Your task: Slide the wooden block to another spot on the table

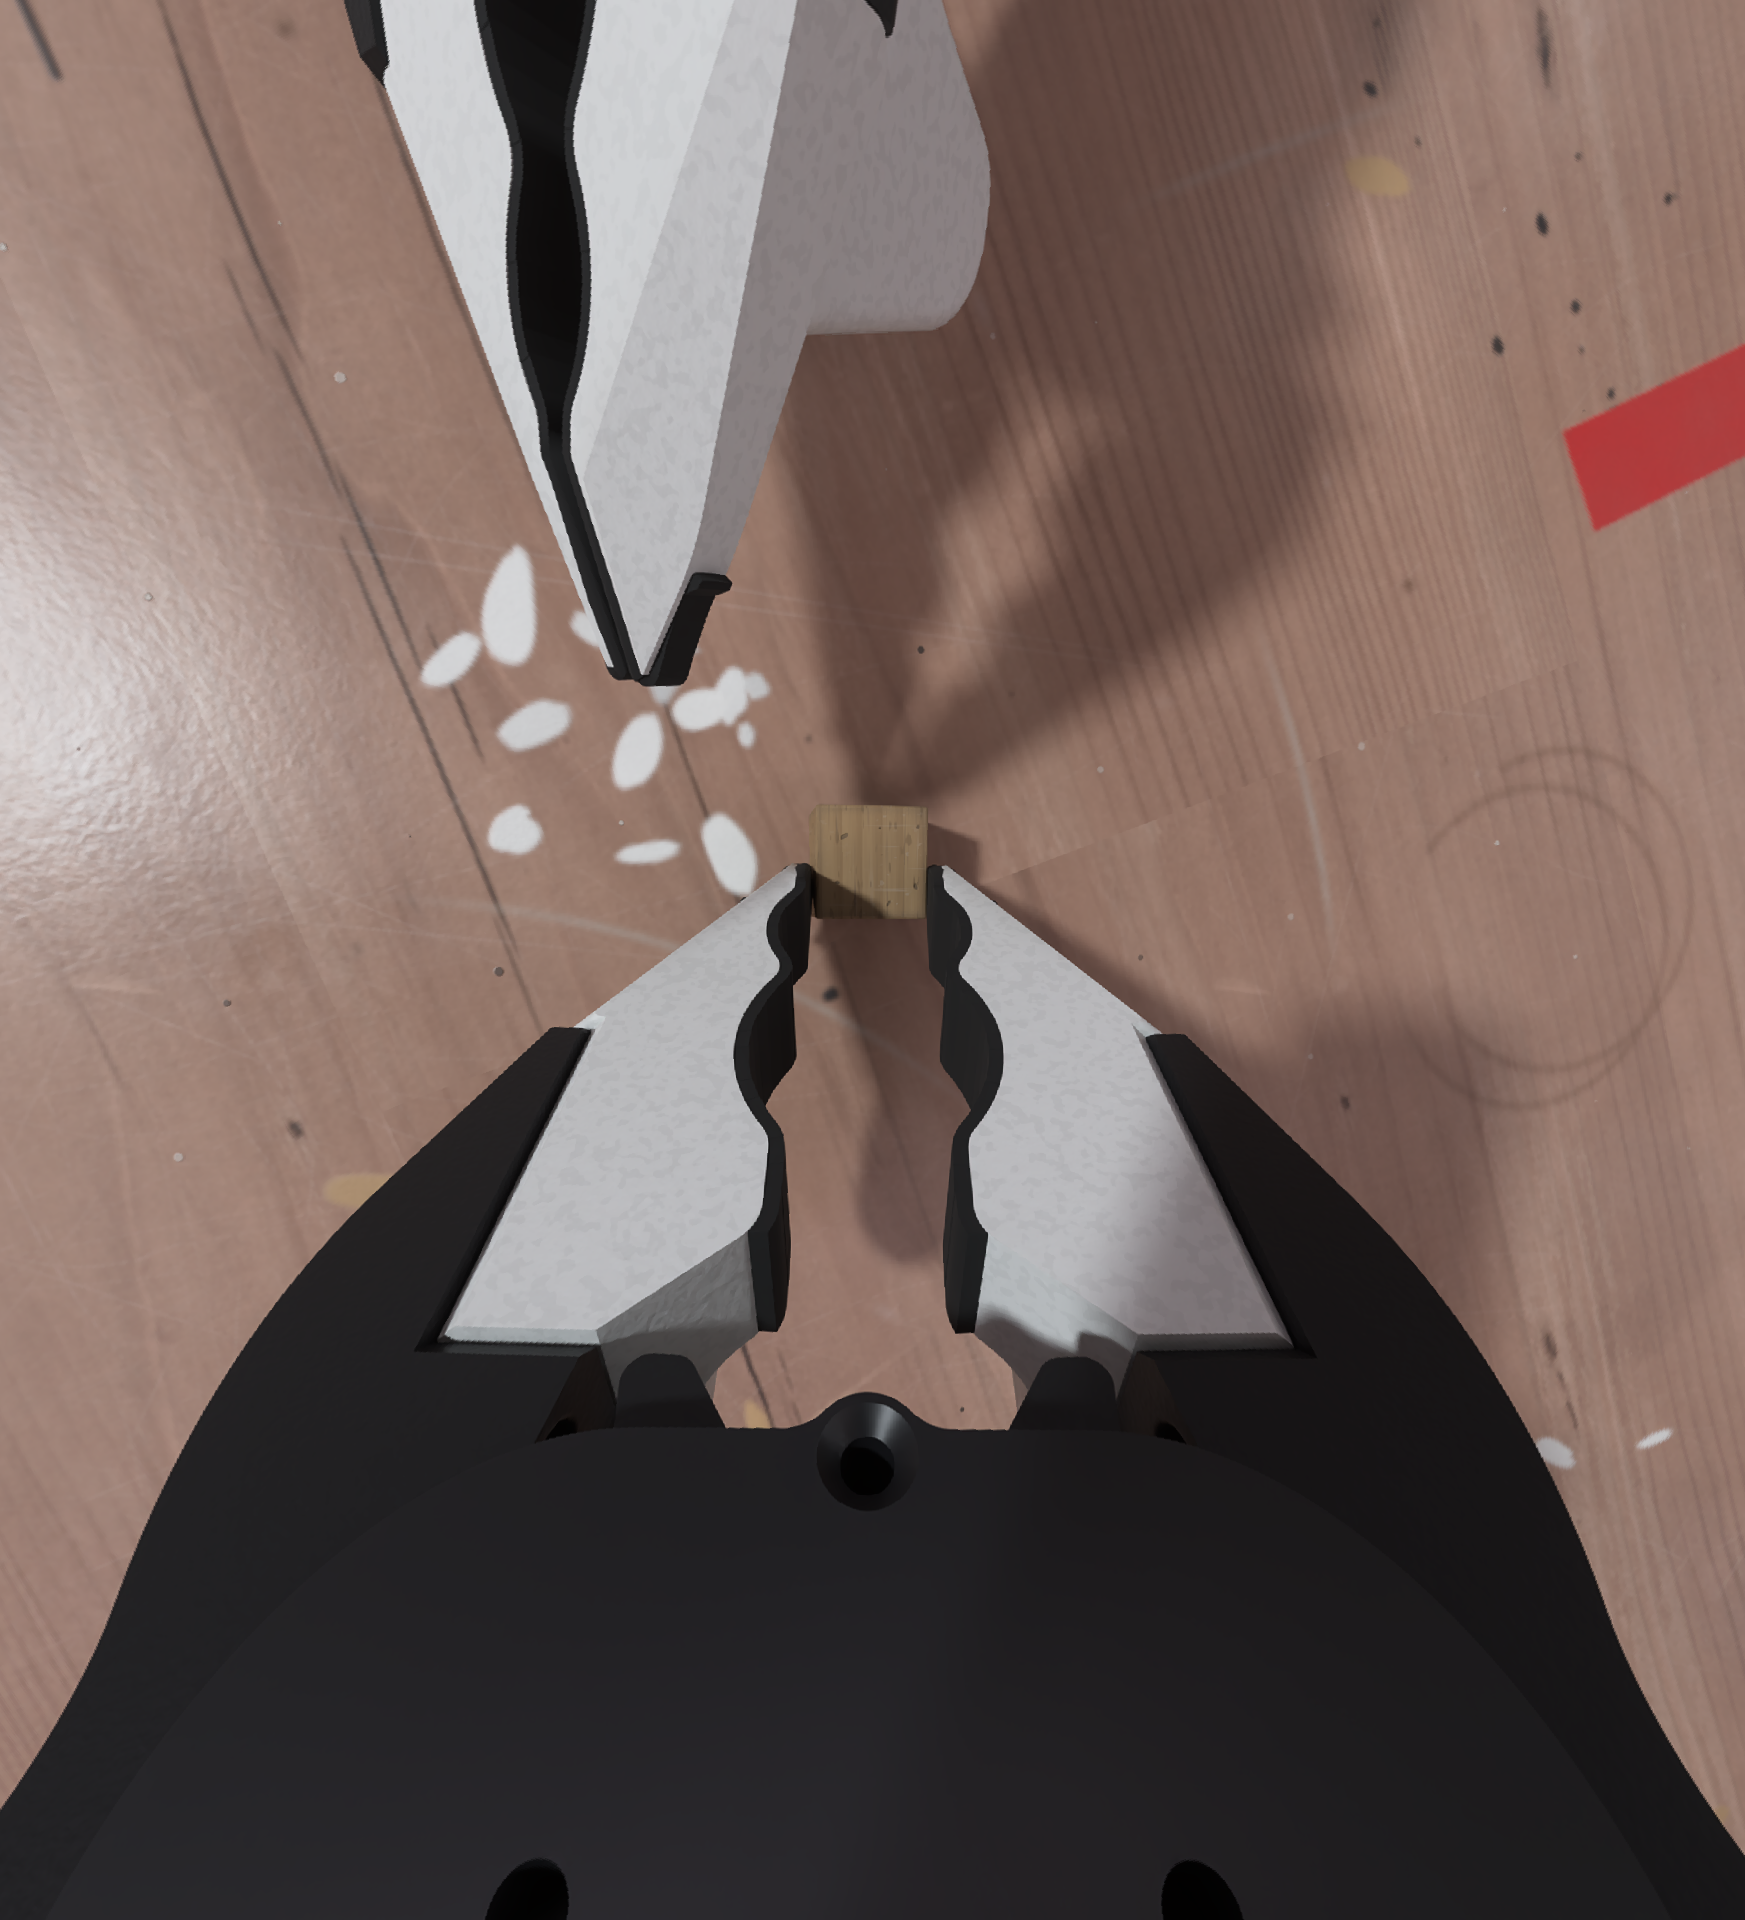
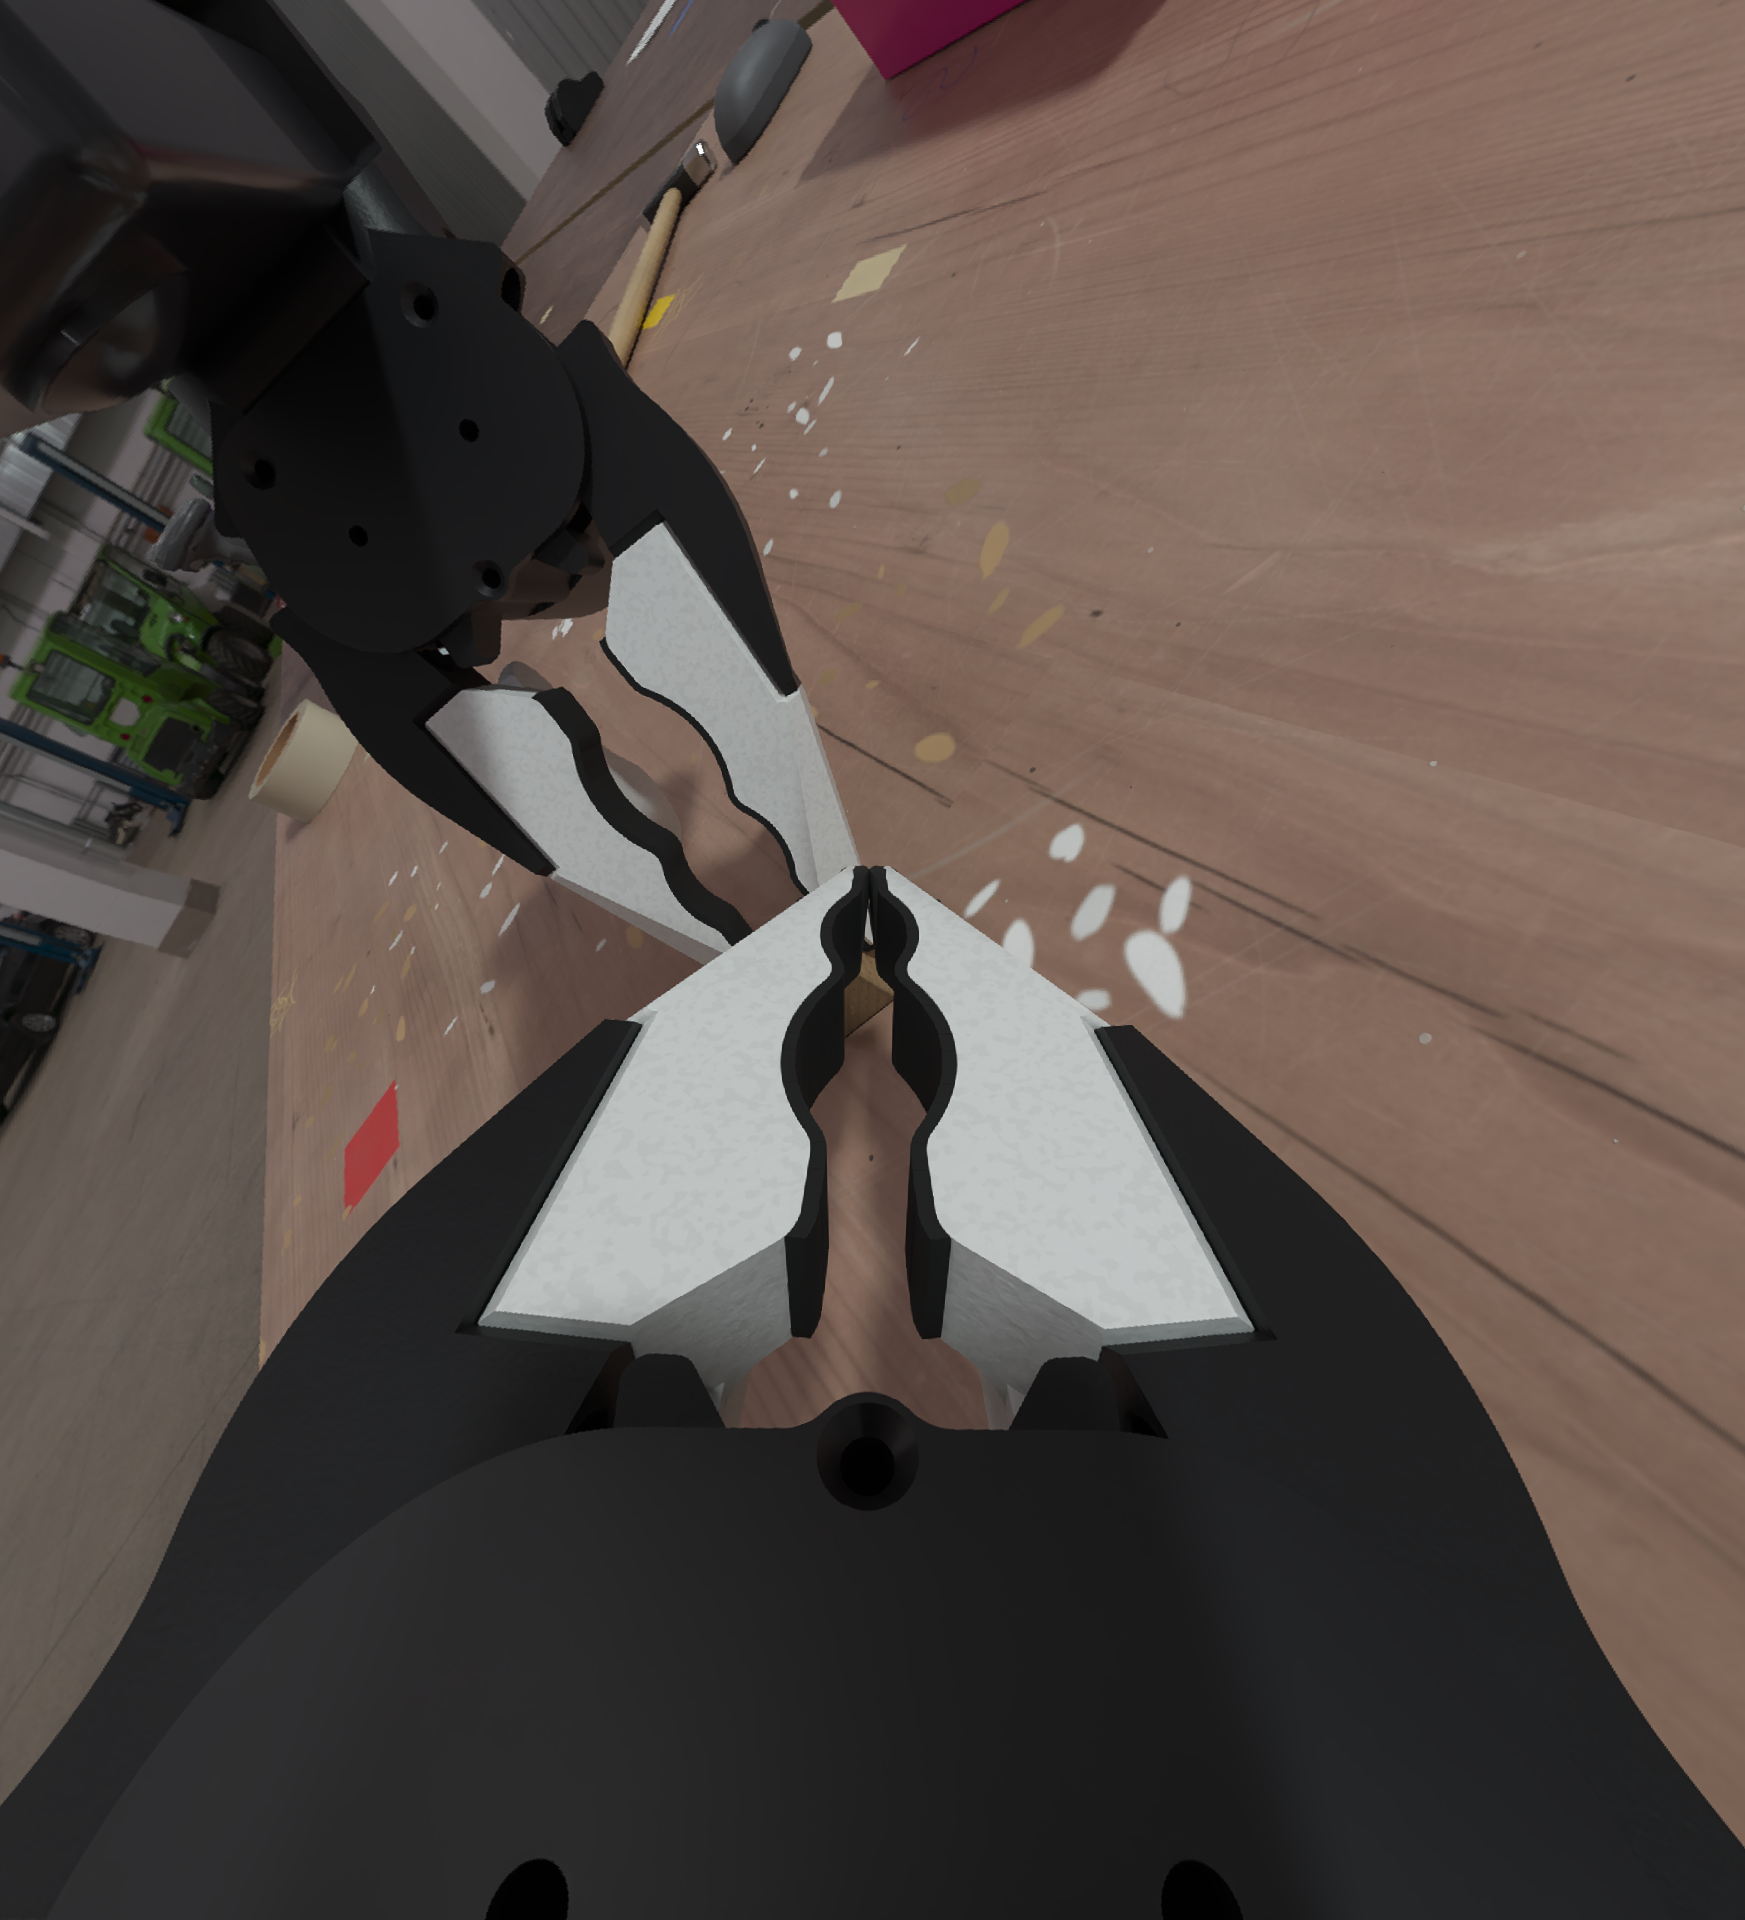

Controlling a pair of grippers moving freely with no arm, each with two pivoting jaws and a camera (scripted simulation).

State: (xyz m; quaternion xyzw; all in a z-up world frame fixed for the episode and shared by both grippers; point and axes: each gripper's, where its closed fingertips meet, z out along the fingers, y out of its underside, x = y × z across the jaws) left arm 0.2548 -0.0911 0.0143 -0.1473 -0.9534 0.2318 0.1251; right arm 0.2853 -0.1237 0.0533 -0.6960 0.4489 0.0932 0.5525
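The small tan wooden block [image 1: 868, 847] sits on the brown wooden table [image 1: 1263, 935]. My left gripper [image 1: 868, 883] has its fingertips against the block's left and right sides, shut on it at table level. My right gripper [image 1: 650, 670] comes in from above left of the block with jaws shut and empty, its tips over white paint spots. In the right wrist view the right gripper [image 2: 868, 878] is shut, and a sliver of the block [image 2: 868, 1003] shows through the gap between its fingers. The left gripper's fingers [image 2: 535, 790] reach in from the upper left, their tips hidden.
Red tape patches [image 1: 1699, 416] lie right of the block, and white paint spots [image 1: 639, 748] left of it. Farther off are a tape roll [image 2: 302, 764] near the table edge, a hammer [image 2: 655, 260], a grey object [image 2: 759, 83] and a magenta box [image 2: 941, 31].
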